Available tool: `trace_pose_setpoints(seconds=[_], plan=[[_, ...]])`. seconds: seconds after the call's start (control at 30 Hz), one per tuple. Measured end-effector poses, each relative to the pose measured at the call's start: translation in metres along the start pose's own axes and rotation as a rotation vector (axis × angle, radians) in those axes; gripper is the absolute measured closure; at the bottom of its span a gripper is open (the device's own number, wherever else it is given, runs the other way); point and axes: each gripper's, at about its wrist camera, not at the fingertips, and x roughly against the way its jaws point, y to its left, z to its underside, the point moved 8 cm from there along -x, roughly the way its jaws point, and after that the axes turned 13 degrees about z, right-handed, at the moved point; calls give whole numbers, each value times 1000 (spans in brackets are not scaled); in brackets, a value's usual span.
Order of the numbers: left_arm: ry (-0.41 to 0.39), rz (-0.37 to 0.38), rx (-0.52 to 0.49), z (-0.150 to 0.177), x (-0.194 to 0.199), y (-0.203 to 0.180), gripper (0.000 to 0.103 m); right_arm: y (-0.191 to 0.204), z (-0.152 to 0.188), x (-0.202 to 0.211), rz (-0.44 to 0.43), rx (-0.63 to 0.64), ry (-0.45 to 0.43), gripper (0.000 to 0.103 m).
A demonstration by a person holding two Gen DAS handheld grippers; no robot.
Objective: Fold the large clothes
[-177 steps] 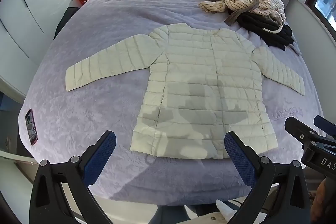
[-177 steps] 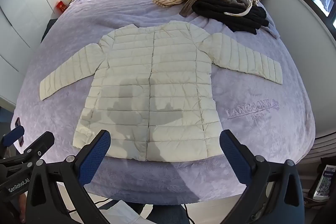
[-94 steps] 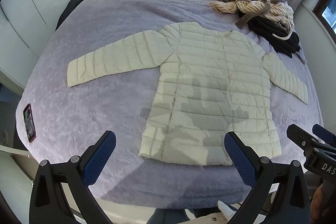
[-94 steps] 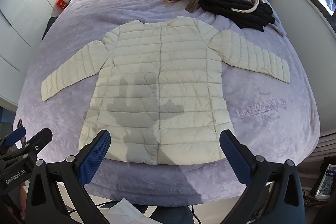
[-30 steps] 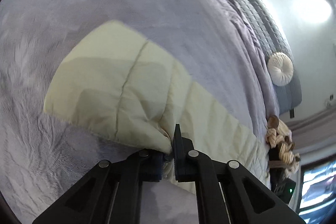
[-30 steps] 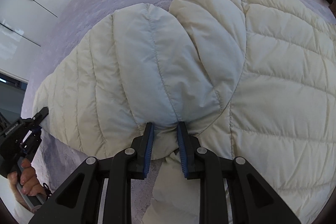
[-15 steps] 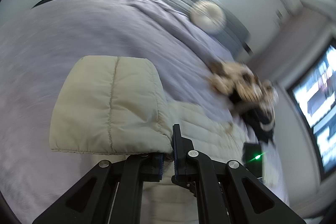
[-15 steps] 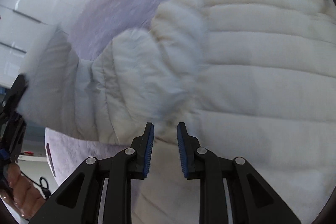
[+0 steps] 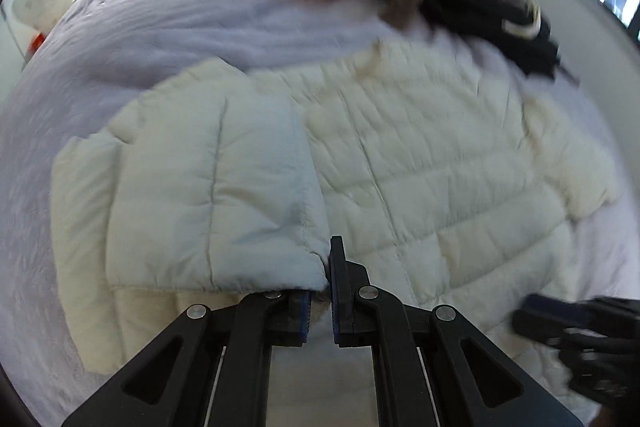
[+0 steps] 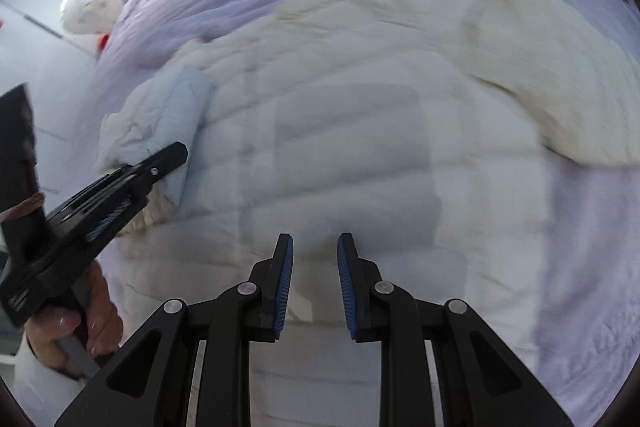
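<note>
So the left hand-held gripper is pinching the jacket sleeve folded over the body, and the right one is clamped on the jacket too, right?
Not quite. The left hand-held gripper does pinch the sleeve folded over the jacket, but the right hand-held gripper is open, with nothing between its fingers. The right wrist view shows it above the jacket body.

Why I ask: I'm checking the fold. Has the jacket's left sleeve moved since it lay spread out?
Yes. The left sleeve, clamped in the left gripper, now lies folded inward over the jacket's body, off the purple bedspread.
</note>
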Motion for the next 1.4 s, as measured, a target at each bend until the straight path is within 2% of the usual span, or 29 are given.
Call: trace_pose_setpoints(seconds=[0.17, 0.33, 0.37, 0.4, 0.43, 0.47, 0.63, 0.7, 0.77, 0.8, 0.83, 0.9, 1.0, 1.1, 1.2, 1.3, 1.4], plan=[[30, -88, -80, 9, -8, -15, 94, -26, 17, 2, 12, -49, 8, 78], [16, -90, -121, 12, -1, -29, 94, -33, 19, 8, 6, -79, 2, 77], [13, -93, -125, 14, 2, -30, 86, -35, 18, 9, 7, -83, -1, 77], [15, -88, -126, 16, 4, -30, 41, -37, 17, 11, 8, -85, -4, 77], [13, -92, -124, 14, 2, -29, 16, -36, 16, 12, 10, -83, -6, 77], [-15, -112, -129, 14, 8, -29, 1, -37, 15, 13, 11, -79, -6, 77], [-24, -88, -147, 12, 12, -32, 1, -36, 13, 18, 26, -55, -9, 77], [-52, -72, -132, 15, 27, -28, 1, -32, 10, 19, 28, -50, -10, 77], [-100, -63, -96, 19, 45, -16, 1, -24, 6, 19, 33, -35, -17, 71], [-131, -61, -59, 21, 57, -3, 1, -18, 3, 20, 38, -17, -23, 54], [-145, -62, -35, 23, 63, 7, 1, -12, 0, 21, 42, 2, -30, 32], [-190, -72, 44, 29, 85, 40, 1, 8, -7, 24, 40, 64, -60, 20], [-256, -164, 174, 37, 115, 108, 1, 50, -14, 28, 72, 202, -115, 20], [-238, -265, 287, 49, 116, 168, 1, 100, -18, 27, 140, 371, -180, 20], [-219, -321, 383, 63, 105, 209, 1, 148, -20, 21, 196, 522, -256, 20], [-203, -300, 443, 74, 89, 219, 1, 178, -23, 4, 272, 624, -304, 20], [-198, -285, 439, 74, 79, 216, 1, 185, -34, -17, 380, 652, -331, 20]])
